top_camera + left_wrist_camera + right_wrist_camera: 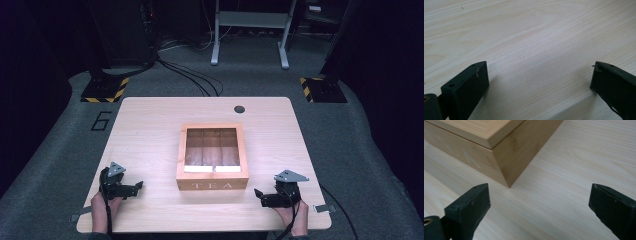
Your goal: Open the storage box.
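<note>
A closed wooden tea box [212,156] with a glass-paned lid and "TEA" on its front stands in the middle of the light wooden table [150,130]. My left gripper [136,190] rests near the front left edge, held by a hand, jaws pointing right toward the box and apart from it. In the left gripper view it [540,72] is open over bare table [536,37]. My right gripper [259,197] sits at the front right, jaws pointing left. In the right gripper view it [540,195] is open, with the box's near corner [499,150] just ahead of it.
A small dark round hole [239,109] sits near the table's far edge. On the grey floor beyond are two yellow-and-black striped bases [105,90] [322,90], cables, a grey metal stand [250,30] and a painted 6 [101,121].
</note>
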Demonstrator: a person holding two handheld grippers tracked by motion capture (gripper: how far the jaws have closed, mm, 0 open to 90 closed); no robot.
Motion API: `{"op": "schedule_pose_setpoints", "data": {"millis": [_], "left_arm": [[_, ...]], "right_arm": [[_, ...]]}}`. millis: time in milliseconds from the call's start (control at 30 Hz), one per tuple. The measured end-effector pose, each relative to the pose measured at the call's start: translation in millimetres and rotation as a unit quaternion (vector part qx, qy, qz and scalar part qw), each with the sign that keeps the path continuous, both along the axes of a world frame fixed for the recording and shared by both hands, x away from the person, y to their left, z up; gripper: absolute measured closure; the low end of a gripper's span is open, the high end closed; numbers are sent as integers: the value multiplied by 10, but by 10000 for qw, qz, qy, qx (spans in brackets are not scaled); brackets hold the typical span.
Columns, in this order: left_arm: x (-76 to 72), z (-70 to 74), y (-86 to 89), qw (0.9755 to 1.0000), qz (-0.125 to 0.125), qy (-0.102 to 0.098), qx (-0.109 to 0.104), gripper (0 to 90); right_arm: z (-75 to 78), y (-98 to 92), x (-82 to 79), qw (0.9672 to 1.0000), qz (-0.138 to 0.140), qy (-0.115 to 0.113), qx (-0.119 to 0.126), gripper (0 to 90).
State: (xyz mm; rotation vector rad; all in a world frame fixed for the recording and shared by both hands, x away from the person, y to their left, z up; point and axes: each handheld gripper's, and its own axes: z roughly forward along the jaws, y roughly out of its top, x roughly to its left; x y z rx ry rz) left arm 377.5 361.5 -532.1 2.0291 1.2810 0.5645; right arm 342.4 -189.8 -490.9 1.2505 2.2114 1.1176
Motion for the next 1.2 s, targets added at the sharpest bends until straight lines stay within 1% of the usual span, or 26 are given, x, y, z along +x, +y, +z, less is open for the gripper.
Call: {"op": "schedule_pose_setpoints", "data": {"millis": [33,100,167,200,233,267,300,333,367,433,467,500,533,567,633,733,767,833,933,1200], "left_arm": [[1,0,1,10000,-1,-4,3,13],[1,0,0,10000,-1,-7,3,13],[1,0,1,10000,-2,-6,2,13],[1,0,1,10000,-2,-6,1,13],[0,0,0,10000,0,2,-1,13],[1,0,1,10000,0,-6,8,13],[1,0,1,10000,0,-4,1,13],[1,0,1,10000,0,-1,-2,13],[1,0,0,10000,1,-1,-2,13],[0,0,1,10000,3,0,2,13],[1,0,1,10000,4,0,1,13],[1,0,1,10000,4,0,1,13],[1,0,1,10000,3,2,2,13],[1,0,1,10000,3,1,2,13],[1,0,1,10000,1,6,-3,13],[1,0,1,10000,4,4,0,13],[1,0,1,10000,4,4,0,13],[1,0,1,10000,3,3,0,13],[1,0,2,10000,2,2,2,13],[1,1,2,10000,1,5,0,13]], "right_arm": [[12,33,6,10000,49,25,-9,17],[27,102,15,9998,168,-12,47,18],[41,172,18,9996,262,-26,62,46],[41,172,18,9996,262,-26,62,46],[54,226,22,9991,393,-113,93,139],[59,255,21,9989,429,-95,140,143],[61,279,29,9989,430,-127,141,163],[65,303,34,9989,431,-93,153,201],[66,321,46,9988,461,-80,146,219],[67,355,54,9984,525,-87,166,279],[67,374,59,9982,550,-133,187,314],[67,374,59,9982,550,-133,187,314],[79,397,56,9978,614,-135,198,385],[82,406,61,9976,634,-176,203,422],[88,413,65,9977,615,-170,249,481],[93,417,68,9973,636,-222,283,564],[93,417,68,9973,636,-222,283,564],[94,423,66,9975,607,-241,263,600],[88,419,63,9974,581,-290,296,614],[77,410,54,9971,578,-359,345,627]]}}
